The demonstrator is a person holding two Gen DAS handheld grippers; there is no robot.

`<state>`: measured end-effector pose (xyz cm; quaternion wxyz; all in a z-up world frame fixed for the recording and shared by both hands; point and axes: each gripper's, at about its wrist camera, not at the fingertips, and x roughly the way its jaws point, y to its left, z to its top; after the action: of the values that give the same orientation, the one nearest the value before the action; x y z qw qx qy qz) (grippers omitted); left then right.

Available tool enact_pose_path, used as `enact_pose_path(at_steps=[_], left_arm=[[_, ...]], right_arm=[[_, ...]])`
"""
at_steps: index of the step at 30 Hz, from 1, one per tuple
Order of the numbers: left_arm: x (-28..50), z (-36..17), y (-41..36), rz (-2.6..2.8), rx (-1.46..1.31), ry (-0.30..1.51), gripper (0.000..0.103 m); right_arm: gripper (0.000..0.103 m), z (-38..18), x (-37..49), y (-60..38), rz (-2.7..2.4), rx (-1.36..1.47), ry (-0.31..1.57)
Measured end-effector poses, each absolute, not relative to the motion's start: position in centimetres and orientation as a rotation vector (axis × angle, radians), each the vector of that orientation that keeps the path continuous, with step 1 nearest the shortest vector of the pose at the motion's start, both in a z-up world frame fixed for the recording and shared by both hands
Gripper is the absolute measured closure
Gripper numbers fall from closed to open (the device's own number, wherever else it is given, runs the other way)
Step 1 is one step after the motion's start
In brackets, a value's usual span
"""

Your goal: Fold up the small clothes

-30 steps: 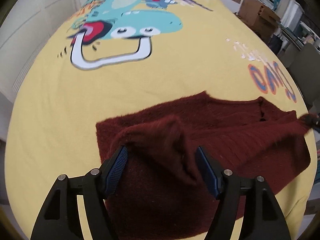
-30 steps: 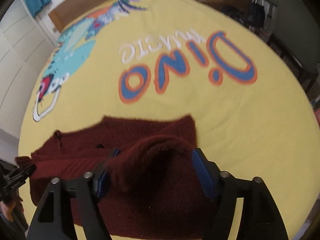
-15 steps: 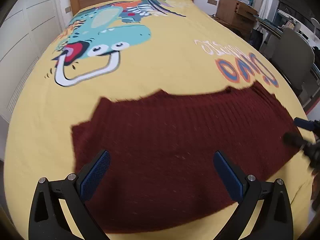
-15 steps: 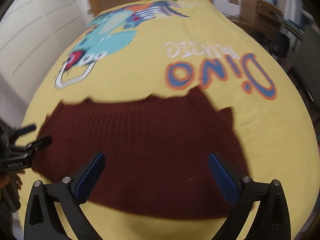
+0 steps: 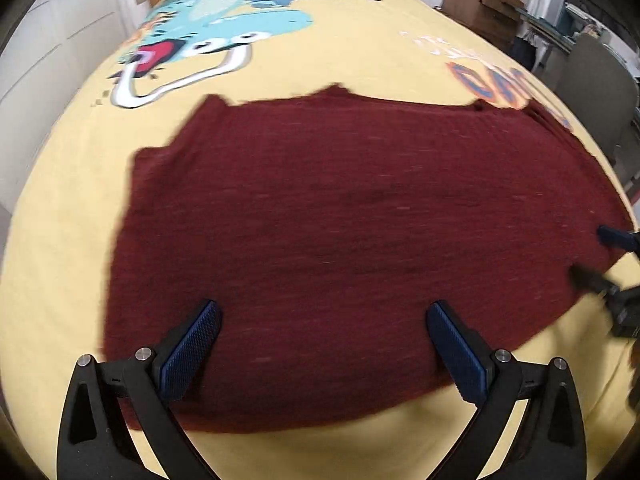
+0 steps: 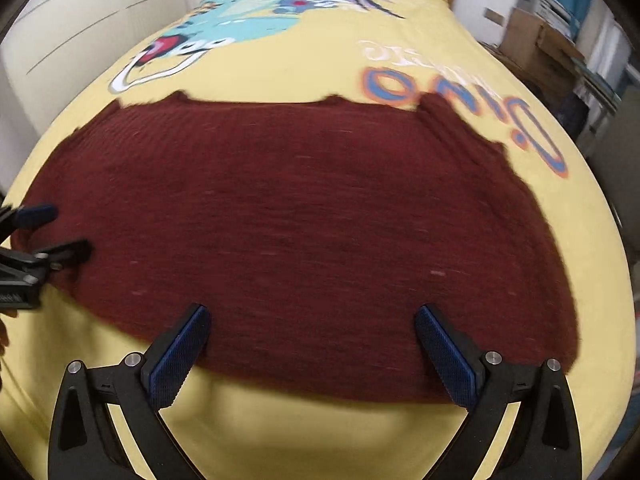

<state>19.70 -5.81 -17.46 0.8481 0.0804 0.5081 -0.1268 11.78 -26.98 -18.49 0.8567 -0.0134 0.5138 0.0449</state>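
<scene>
The yellow bedspread (image 6: 320, 80) reads "Dino" in blue-orange letters beside a teal dinosaur print (image 5: 224, 36). A dark red knit sweater (image 5: 340, 232) lies spread flat on it. Left gripper (image 5: 322, 354) and right gripper (image 6: 310, 354) hover released above the sweater's near edge. Cardboard boxes (image 5: 480, 4) stand beside the bed.

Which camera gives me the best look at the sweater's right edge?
Right wrist: the maroon sweater shows its whole right edge against the yellow bedspread. In the left wrist view, that side runs to the frame edge.
</scene>
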Motion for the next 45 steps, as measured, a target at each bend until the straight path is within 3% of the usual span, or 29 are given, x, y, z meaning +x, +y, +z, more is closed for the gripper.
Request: enact_pose_path(at_steps=[15, 21, 28, 42, 44, 45], left_arm=[[20.2, -18.9, -3.3, -0.172, 0.135, 1.057, 0.001], [20.5, -16.9, -2.1, -0.209, 0.097, 1.16, 0.001], [22.9, -12.6, 2.3, -0.189, -0.102, 1.156, 0.001], [25.1, -20.0, 4.5, -0.251, -0.285, 1.301, 0.003], [25.0, -20.0, 4.0, -0.267, -0.269, 1.319, 0.025], [25.0, -19.9, 3.9, -0.301, -0.297, 1.324, 0.047]], right_arm=[[0.0, -20.8, 11.7, -32.7, 0.004, 0.06, 1.106], [0.001, -19.0, 11.6, -32.3, 0.014, 0.041, 1.141], [0.001, -16.2, 8.8, -32.9, 0.022, 0.094, 1.152], [0.001, -15.6, 2.1, -37.6, -0.09, 0.114, 1.197], [0.001, -15.9, 1.7, -38.0, -0.1, 0.121, 1.206], [0.001, -16.1, 1.7, -38.2, -0.105, 0.122, 1.209]])
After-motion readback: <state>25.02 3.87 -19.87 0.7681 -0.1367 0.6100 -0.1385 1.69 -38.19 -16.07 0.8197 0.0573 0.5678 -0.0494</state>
